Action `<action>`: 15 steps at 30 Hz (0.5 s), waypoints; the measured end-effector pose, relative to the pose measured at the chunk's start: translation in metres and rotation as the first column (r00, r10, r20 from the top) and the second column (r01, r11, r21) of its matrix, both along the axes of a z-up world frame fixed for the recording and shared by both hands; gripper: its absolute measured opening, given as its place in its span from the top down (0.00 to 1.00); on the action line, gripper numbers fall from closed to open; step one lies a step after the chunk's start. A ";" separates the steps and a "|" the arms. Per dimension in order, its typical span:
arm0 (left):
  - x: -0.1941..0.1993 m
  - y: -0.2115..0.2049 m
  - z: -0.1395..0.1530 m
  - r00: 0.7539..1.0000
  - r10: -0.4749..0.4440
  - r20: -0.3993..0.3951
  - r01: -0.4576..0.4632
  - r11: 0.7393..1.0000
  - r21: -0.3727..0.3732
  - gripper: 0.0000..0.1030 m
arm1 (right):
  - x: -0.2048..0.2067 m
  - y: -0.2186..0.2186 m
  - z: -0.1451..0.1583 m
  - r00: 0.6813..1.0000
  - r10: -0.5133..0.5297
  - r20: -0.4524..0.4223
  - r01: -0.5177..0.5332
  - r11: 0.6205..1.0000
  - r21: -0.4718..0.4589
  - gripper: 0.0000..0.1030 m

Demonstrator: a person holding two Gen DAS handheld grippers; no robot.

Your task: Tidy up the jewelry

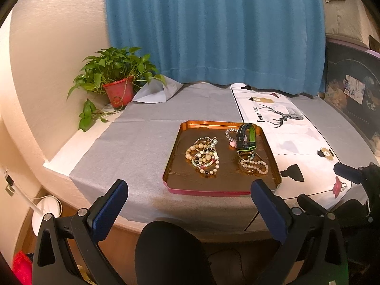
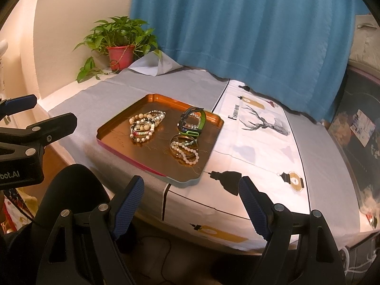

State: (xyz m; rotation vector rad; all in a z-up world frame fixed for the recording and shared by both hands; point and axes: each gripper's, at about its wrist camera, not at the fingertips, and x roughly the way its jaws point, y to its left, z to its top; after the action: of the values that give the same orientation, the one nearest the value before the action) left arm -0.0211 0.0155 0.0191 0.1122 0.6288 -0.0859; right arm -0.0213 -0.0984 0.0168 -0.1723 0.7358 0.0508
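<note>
A copper-coloured tray (image 1: 180, 166) (image 2: 114, 130) lies on the table. On it sits a heap of beaded bracelets (image 1: 204, 156) (image 2: 146, 124), a black and green watch (image 1: 247, 137) (image 2: 192, 122), and a pale bead bracelet with thin bangles (image 1: 254, 165) (image 2: 185, 149). A clear bead strand with a pink charm (image 1: 231, 137) lies beside the watch. My left gripper (image 1: 190, 204) hangs open short of the tray's near edge. My right gripper (image 2: 191, 204) is open too, near the tray's right front corner, with nothing between its fingers.
A potted plant in a red pot (image 1: 117, 90) (image 2: 120, 55) stands at the back left. A blue curtain (image 1: 213, 28) hangs behind the table. A white runner with a deer print (image 1: 282, 116) (image 2: 263, 123) lies right of the tray. A dark knee (image 1: 166, 254) shows below.
</note>
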 end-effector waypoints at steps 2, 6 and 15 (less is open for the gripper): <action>0.000 0.000 0.000 1.000 0.001 0.002 -0.001 1.000 0.002 0.00 | 0.000 0.000 0.000 1.000 0.000 0.000 0.000 1.000 0.001 0.20; 0.000 -0.002 -0.001 1.000 -0.005 0.003 0.005 1.000 0.008 0.00 | 0.000 0.000 0.000 1.000 0.002 0.001 -0.002 1.000 0.000 0.20; -0.001 -0.004 -0.002 1.000 -0.008 0.000 0.008 1.000 0.005 0.00 | -0.001 0.002 0.001 1.000 0.003 0.000 -0.003 1.000 -0.002 0.20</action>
State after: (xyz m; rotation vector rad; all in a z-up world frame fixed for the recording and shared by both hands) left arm -0.0220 0.0112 0.0170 0.1199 0.6288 -0.0916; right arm -0.0219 -0.0966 0.0173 -0.1754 0.7354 0.0529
